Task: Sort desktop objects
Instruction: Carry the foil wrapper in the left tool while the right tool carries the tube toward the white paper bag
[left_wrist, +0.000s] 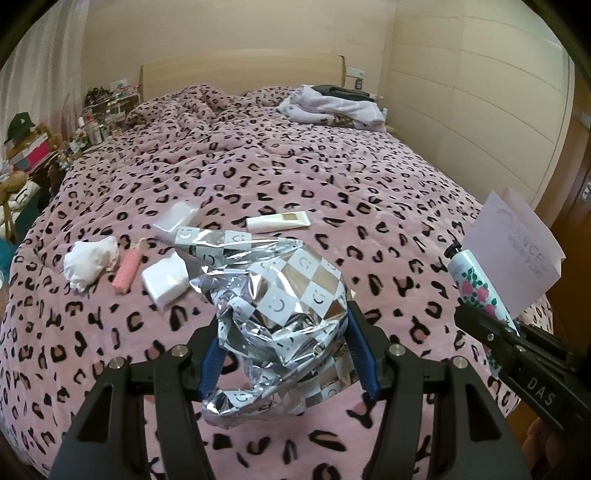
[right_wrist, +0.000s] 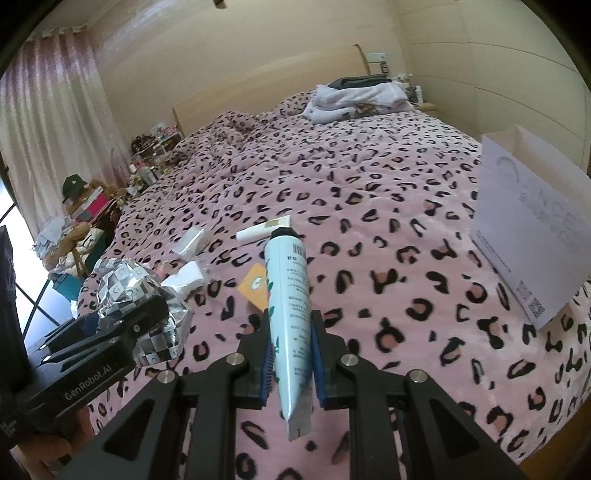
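Note:
My left gripper (left_wrist: 282, 339) is shut on a crumpled silver checkered foil bag (left_wrist: 273, 295) and holds it above the pink leopard bedspread (left_wrist: 332, 177). It also shows in the right wrist view (right_wrist: 129, 288). My right gripper (right_wrist: 291, 339) is shut on a pale blue floral tube (right_wrist: 290, 295) with a black cap, pointing away. The tube also shows in the left wrist view (left_wrist: 476, 284). A white open box (right_wrist: 535, 229) stands on the bed to the right, also in the left wrist view (left_wrist: 517, 240).
On the bed lie a white tube (left_wrist: 277, 221), a clear packet (left_wrist: 175, 218), a white tissue pack (left_wrist: 164, 280), a pink lighter (left_wrist: 127, 271), a crumpled white cloth (left_wrist: 88, 262) and an orange card (right_wrist: 255, 284). Folded clothes (left_wrist: 332, 103) sit by the headboard. Clutter lines the left.

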